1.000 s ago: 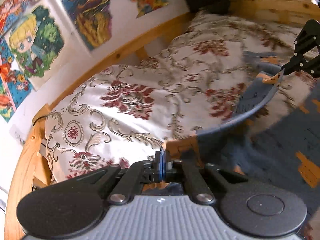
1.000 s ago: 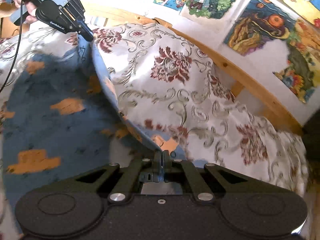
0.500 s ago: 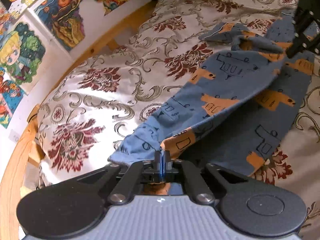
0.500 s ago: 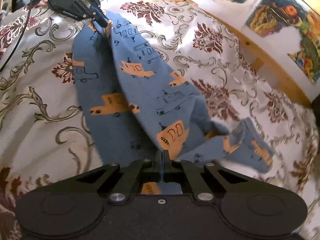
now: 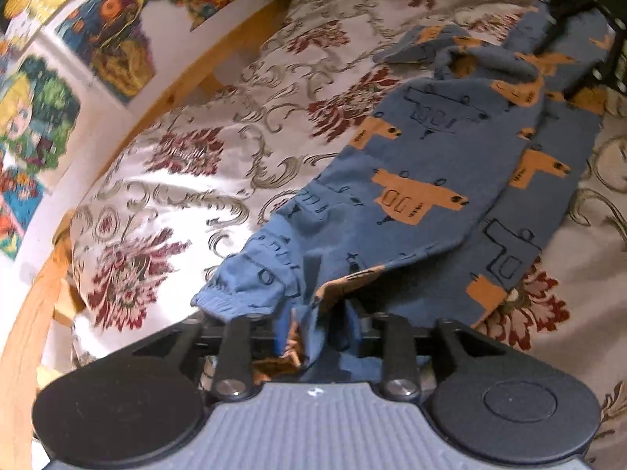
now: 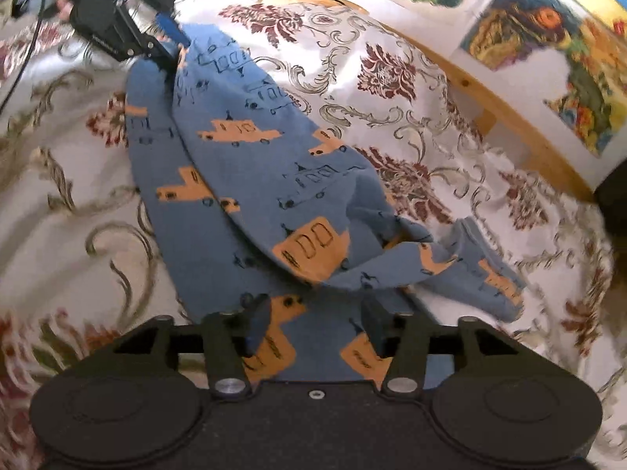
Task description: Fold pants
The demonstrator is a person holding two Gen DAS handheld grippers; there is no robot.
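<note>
You're laying the pants (image 6: 250,164) lengthwise on the bedspread (image 6: 411,90), one leg over the other. R gripper (image 6: 315,323) is gaping, fabric freed — L gripper (image 5: 313,327) is prob. parting too, cloth bunched between.

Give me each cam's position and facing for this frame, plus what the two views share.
Left wrist: sits on the left tongs, looks along the blue pants on the bedspread toward the right tongs; its fingers stand apart, fabric bunched between them.
Right wrist: sits on the right tongs, open over the pants, facing the left tongs.
Shared: pants, bedspread, wall pictures; each view shows the opposite tongs.
</note>
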